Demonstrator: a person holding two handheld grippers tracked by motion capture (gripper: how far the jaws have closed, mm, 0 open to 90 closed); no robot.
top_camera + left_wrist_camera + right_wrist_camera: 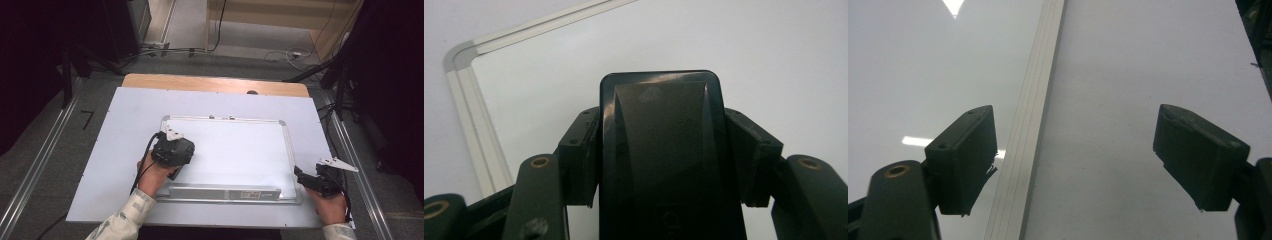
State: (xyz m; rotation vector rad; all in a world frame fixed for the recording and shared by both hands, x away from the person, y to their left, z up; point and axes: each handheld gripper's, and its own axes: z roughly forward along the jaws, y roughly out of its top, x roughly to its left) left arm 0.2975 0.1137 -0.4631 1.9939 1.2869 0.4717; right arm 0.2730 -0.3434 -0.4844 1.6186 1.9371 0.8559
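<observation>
Whiteboard point(235, 150) with a thin metal frame lies flat in the middle of a white sheet point(115, 150) that covers a wooden table point(215, 82); its marker ledge is on the side near the person. Around the table there is grey floor point(55, 165) with metal rails, some cables point(280, 55) at the far side, and dark stands at both sides.

The left gripper point(172, 152) is over the left part of the board. In the left gripper view its jaws are pressed against the two sides of a black eraser point(664, 150), so it is firmly held; the bottom face of the eraser is hidden, and contact with the board cannot be told.

The right gripper point(307, 178) is at the right edge of the board, near the corner. In the right gripper view its jaws stand wide apart with nothing between them, above the frame strip point(1030, 125). Both sleeves are cut off at the bottom edge of the high view.
</observation>
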